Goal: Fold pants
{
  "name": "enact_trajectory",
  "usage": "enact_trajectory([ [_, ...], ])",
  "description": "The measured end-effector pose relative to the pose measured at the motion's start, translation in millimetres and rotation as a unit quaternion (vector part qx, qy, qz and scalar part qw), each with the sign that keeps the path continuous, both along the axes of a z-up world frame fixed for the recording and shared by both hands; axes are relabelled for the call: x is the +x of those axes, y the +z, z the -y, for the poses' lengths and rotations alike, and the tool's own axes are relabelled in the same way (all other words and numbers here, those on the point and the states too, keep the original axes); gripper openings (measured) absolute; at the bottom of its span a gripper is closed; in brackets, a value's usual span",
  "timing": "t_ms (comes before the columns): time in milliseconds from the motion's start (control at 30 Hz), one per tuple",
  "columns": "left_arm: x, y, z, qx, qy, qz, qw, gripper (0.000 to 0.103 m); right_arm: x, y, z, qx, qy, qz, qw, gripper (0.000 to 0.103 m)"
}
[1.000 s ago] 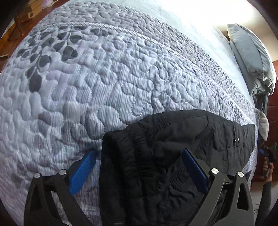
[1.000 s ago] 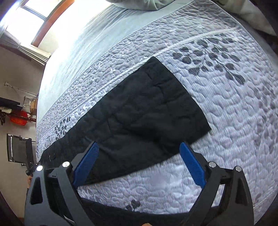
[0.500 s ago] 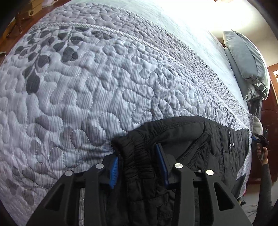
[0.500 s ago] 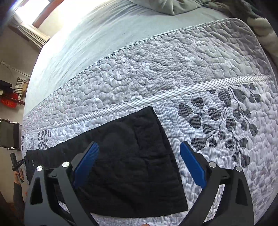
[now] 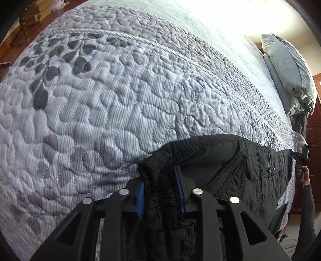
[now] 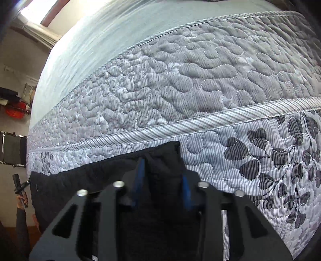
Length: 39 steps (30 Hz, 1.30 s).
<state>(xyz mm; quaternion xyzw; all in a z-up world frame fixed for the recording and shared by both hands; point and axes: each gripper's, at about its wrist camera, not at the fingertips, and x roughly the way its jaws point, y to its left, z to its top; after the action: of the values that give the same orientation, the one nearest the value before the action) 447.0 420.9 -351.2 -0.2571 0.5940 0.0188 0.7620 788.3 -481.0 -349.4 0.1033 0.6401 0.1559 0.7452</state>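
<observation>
Black quilted pants (image 5: pixel 230 166) lie stretched along the near edge of a grey quilted bedspread (image 5: pixel 110 100). My left gripper (image 5: pixel 160 188) is shut on the bunched elastic waistband at the pants' near corner. In the right wrist view the pants (image 6: pixel 90 180) run off to the left, and my right gripper (image 6: pixel 162 178) is shut on the leg-hem end near its far corner. The other hand-held gripper shows small at the far end in each view, the right one in the left wrist view (image 5: pixel 301 156) and the left one in the right wrist view (image 6: pixel 19 184).
A grey pillow (image 5: pixel 286 74) lies at the head of the bed, far right in the left wrist view. A plain grey sheet (image 6: pixel 100 40) covers the far side of the bed. Wooden floor and boxes (image 5: pixel 34 14) lie beyond the bed's foot. A dark chair (image 6: pixel 12 148) stands at left.
Both grippers went from wide open to shut on the pants: the left closed on the waistband first, the right moved forward over the leg end and closed on it.
</observation>
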Motion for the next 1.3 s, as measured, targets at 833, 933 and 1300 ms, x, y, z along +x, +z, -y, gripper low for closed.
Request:
enact_trajectory([
  [833,-62,150,28,0.04,0.009,0.135,0.9899,0.012,-158,188,60,0.035,-0.051,0.175,0.983,0.005],
  [933,-84,169,35,0.037,0.008,0.155,0.9871,0.012,-194,195,72,0.031,-0.056,0.188,0.98,0.005],
  [1300,-172,194,56,0.032,0.016,0.188,0.9816,0.012,-316,182,104,0.037,-0.081,0.201,0.976,0.005],
])
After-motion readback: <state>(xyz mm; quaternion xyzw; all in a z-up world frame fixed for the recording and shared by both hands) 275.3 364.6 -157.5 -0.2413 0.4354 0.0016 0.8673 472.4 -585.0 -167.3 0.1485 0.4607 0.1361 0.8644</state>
